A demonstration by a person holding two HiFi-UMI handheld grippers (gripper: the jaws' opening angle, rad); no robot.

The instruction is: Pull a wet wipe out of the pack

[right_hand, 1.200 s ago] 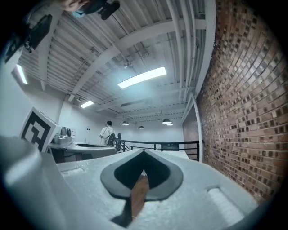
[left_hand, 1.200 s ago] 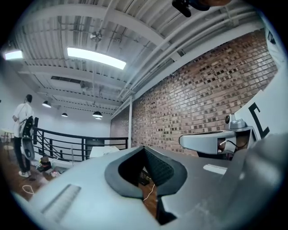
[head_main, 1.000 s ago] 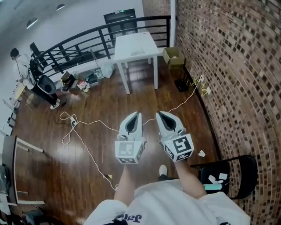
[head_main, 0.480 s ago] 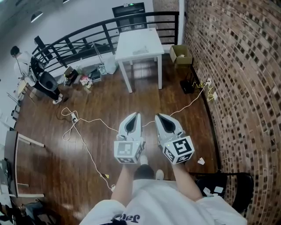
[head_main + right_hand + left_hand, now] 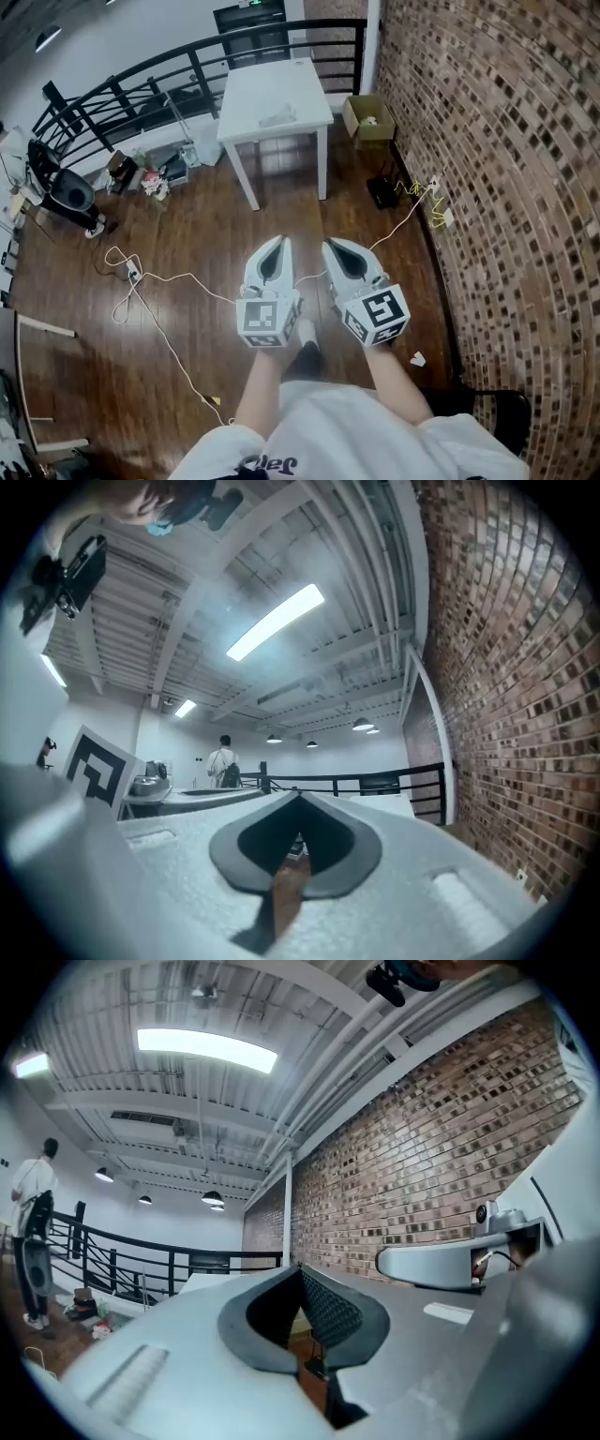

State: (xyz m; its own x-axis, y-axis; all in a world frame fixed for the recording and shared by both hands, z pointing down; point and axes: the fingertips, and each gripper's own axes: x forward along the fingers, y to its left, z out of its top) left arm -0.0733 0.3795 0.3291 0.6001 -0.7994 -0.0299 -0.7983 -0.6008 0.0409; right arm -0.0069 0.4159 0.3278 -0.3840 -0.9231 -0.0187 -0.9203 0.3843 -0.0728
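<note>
Nearest, the left gripper (image 5: 278,242) and the right gripper (image 5: 330,246) are held out side by side, level, above the wooden floor (image 5: 187,356). Each has its jaws pressed together at the tips with nothing between them. Just beyond them a white cable (image 5: 169,281) loops across the boards, and a small white scrap (image 5: 417,358) lies near the foot of the brick wall (image 5: 506,187), beside the edge of a black chair (image 5: 502,417). No furniture stands on the open boards between the grippers and the white table (image 5: 281,80). On its top lies a small pale thing (image 5: 278,116), too small to tell whether it is the wipe pack. A cardboard box (image 5: 367,117) sits past the table by the wall, clutter (image 5: 155,173) lies to its left, and the black railing (image 5: 141,80) runs behind. Compared with a second ago, the table sits further left, the scrap has slid towards the lower edge, and much less of the chair shows. The grippers keep the same closed, paired pose.
</note>
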